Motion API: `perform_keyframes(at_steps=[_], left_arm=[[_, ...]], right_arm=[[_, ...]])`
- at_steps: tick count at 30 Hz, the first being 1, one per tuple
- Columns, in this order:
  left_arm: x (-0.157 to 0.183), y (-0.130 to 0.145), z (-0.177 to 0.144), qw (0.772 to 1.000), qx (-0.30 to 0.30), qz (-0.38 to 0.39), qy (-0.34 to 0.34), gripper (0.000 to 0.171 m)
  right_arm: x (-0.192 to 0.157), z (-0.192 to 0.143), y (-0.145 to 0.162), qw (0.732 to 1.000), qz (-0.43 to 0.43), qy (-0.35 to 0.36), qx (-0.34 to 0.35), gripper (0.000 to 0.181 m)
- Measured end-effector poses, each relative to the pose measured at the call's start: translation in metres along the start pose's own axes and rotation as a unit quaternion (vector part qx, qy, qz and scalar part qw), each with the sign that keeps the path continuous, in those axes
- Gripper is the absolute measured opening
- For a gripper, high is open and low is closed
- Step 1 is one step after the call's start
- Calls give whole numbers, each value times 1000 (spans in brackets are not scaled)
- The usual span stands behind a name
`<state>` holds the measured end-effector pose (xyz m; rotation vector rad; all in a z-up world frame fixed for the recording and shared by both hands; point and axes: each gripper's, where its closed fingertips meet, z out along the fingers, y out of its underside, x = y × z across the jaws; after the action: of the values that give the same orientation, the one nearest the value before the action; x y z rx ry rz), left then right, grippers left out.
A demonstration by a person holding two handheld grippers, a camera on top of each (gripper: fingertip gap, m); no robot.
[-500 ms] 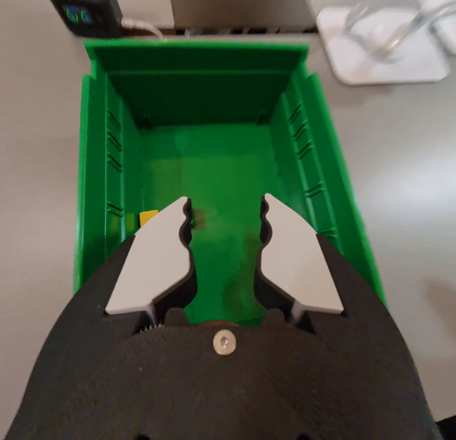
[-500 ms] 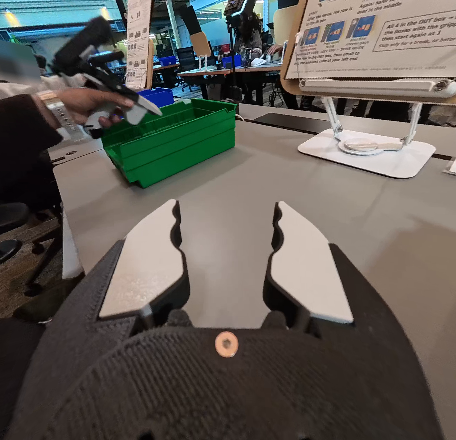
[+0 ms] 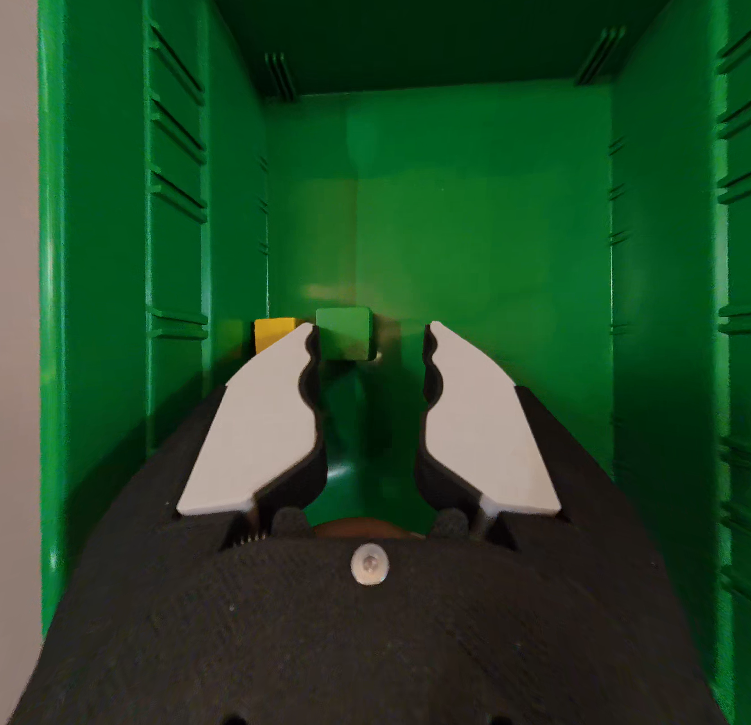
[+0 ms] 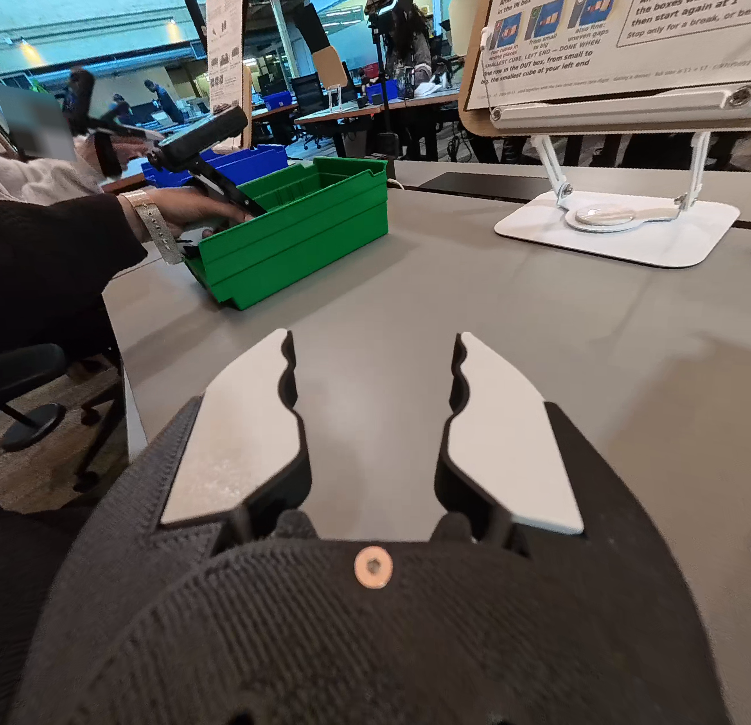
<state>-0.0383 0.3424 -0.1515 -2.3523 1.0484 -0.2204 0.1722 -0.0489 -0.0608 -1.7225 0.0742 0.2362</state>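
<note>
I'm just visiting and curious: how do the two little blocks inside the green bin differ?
The yellow block sits against the bin's left wall, half hidden by the open left gripper; the green block sits fully visible between its fingertips and looks larger. Both rest on the floor.

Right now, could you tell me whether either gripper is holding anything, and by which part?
Nothing is held: the left gripper is open beside the green cube, the right gripper open.

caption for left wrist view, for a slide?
Open left gripper inside green bin, just short of a green cube beside a yellow cube.
</note>
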Motion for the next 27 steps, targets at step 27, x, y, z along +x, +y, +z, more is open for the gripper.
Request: perform_keyframes(at_steps=[27], left_arm=[[73, -69, -100, 969, 218, 17, 117, 28]], right_arm=[[0, 11, 12, 999, 44, -27, -17, 65]])
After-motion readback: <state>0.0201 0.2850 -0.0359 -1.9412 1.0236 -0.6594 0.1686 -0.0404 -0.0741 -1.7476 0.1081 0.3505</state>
